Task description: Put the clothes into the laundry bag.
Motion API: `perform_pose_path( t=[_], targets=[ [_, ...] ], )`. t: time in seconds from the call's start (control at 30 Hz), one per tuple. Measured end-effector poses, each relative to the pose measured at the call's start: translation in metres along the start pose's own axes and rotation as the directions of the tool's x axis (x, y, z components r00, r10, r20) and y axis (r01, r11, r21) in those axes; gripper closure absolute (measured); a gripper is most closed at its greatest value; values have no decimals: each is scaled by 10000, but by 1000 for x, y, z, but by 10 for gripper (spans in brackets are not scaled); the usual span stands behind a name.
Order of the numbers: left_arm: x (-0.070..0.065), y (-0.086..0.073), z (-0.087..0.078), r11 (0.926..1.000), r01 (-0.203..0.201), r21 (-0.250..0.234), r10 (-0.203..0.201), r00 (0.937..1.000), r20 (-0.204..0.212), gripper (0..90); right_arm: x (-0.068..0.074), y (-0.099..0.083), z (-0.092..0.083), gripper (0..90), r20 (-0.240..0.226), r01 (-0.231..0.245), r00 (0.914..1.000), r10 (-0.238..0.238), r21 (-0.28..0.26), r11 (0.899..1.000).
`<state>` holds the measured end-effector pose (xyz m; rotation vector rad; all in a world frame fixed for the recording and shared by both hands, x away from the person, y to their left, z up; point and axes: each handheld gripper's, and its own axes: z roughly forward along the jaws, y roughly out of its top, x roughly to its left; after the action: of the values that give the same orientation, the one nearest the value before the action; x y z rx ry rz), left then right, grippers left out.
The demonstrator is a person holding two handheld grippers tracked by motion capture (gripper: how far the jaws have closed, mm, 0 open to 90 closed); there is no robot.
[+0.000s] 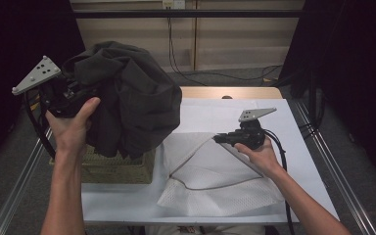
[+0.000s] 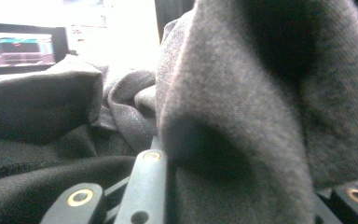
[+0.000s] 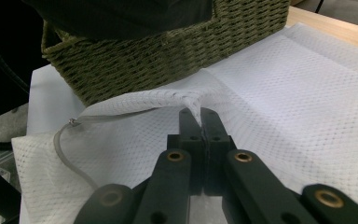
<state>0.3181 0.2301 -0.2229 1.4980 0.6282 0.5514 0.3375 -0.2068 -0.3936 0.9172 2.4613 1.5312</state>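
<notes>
On the white-covered table (image 1: pixel 293 147) our left gripper (image 1: pixel 71 95) held the dark garment (image 1: pixel 127 98), soft and bulky, bunched above the woven basket (image 1: pixel 122 169); our right gripper (image 3: pixel 200 126) pinched the limp mesh laundry bag's (image 1: pixel 215 181) rim, the best hold.

The dark garment (image 1: pixel 127 98) covers the woven basket (image 1: pixel 122 169) at nine o'clock on the counter, hiding its inside; folds of it bury the left tool's (image 1: pixel 85 90) tips.
</notes>
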Motion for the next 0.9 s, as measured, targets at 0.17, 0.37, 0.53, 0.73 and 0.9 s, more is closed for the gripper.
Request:
perform_pose_path(
  t=[0.17,0.37,0.53,0.73,0.9],
  targets=[
    [-14,7,1,9999,-137,-70,140,9990,421,758,0,0,0,899,57,9,10000,-10,52,10000],
    [-30,21,2,9994,-227,-252,249,9955,913,759,-3,-1,-1,899,94,-86,9999,86,68,9999],
    [-51,27,5,9992,-302,-275,339,9889,1449,758,-4,0,-2,899,100,-143,9998,143,30,9999],
    [-79,17,14,9980,-538,-326,597,9743,2171,758,-1,0,0,899,-16,-126,9999,126,56,9999],
    [-100,7,29,9973,-737,18,702,9570,2814,757,-2,1,-1,899,19,-274,9996,274,-4,9996]
  ],
)
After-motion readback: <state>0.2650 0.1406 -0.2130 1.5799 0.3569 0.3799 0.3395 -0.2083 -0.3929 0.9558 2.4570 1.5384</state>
